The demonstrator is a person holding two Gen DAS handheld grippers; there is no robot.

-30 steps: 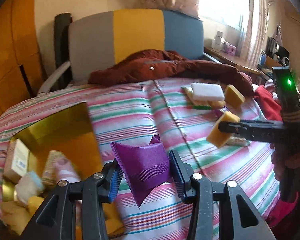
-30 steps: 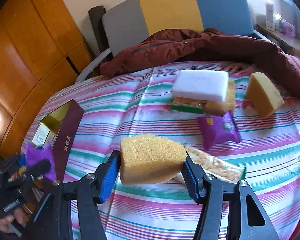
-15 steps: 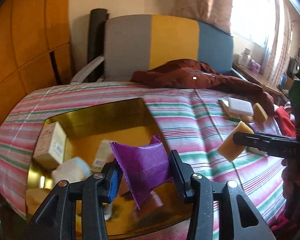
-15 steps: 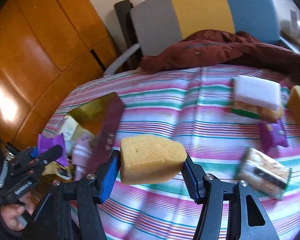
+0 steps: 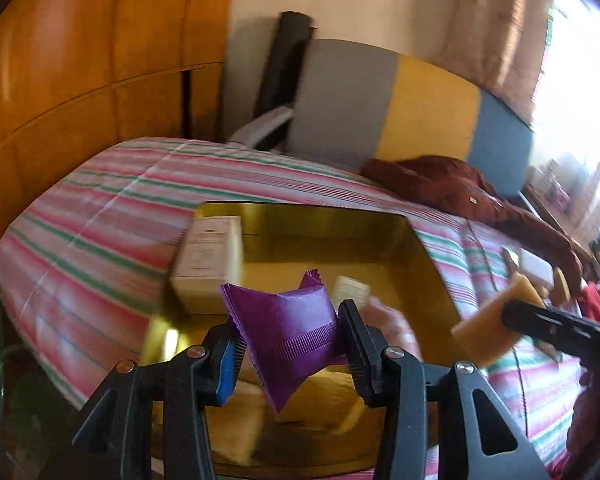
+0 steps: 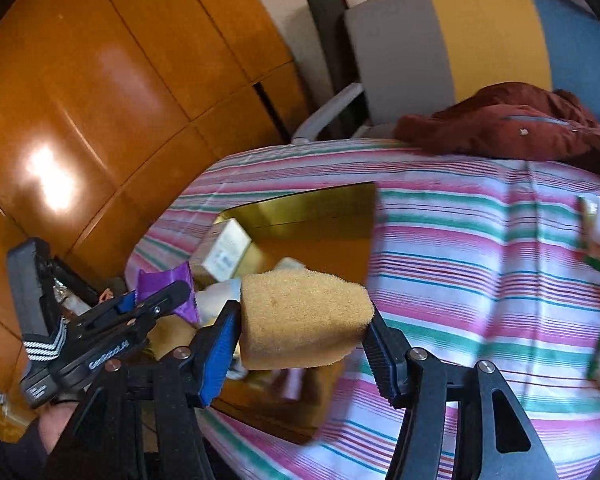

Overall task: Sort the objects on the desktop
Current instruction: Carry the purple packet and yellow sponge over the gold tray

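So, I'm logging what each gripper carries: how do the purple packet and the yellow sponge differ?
The purple packet is a glossy, crinkled pouch with crimped edges; the yellow sponge is a matte, porous block. The packet sits in the left gripper, the sponge in the right gripper. Both are clamped, near the gold box.

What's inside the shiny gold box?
Inside the gold box I see a white carton leaning at the far wall and a small cream packet. The purple packet hides what's nearer.
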